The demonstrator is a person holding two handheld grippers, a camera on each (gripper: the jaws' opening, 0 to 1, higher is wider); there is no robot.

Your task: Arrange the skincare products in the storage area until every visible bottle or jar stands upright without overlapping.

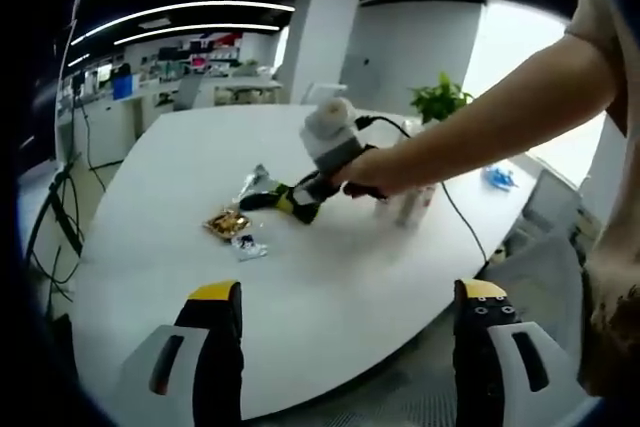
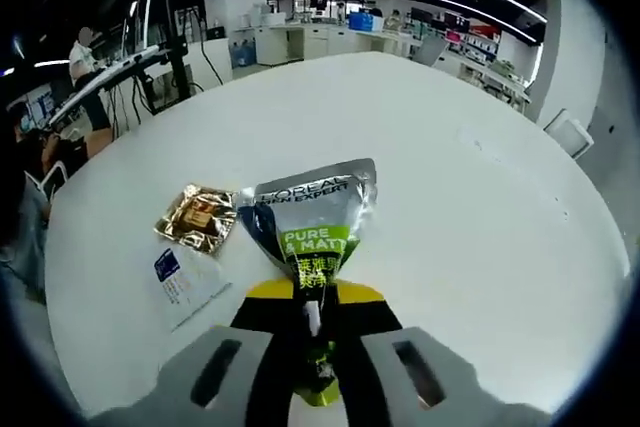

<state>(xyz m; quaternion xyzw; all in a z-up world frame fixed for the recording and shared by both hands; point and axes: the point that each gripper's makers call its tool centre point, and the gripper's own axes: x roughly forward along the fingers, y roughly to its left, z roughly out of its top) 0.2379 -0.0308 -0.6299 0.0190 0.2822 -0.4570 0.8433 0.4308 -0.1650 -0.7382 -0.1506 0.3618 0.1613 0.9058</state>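
Left gripper (image 1: pixel 345 302): we hold it off the near edge of the white table (image 1: pixel 330 277), jaws spread wide with nothing between them.
Right gripper (image 2: pixel 316 322): our jaws are pressed together on the lower end of the silver-and-green sachet (image 2: pixel 312 222); in the left gripper view we see this gripper (image 1: pixel 262 197) out over the middle of the table, carried by a hand (image 1: pixel 375 172).
Sachet: it points away from the right gripper's jaws, its far end low over the tabletop; we cannot tell whether it touches.
Gold packet (image 2: pixel 197 215): flat on the table just beside the sachet, toward the table's left edge in the right gripper view.
White card (image 2: pixel 183 282): flat, just nearer than the gold packet.
Small bottles (image 1: pixel 410 205): we see them behind the hand, toward the right edge in the left gripper view, partly hidden.
Open room: beyond the sachet the tabletop runs bare to its far rounded edge, and a wide bare stretch lies between the left gripper and the items.
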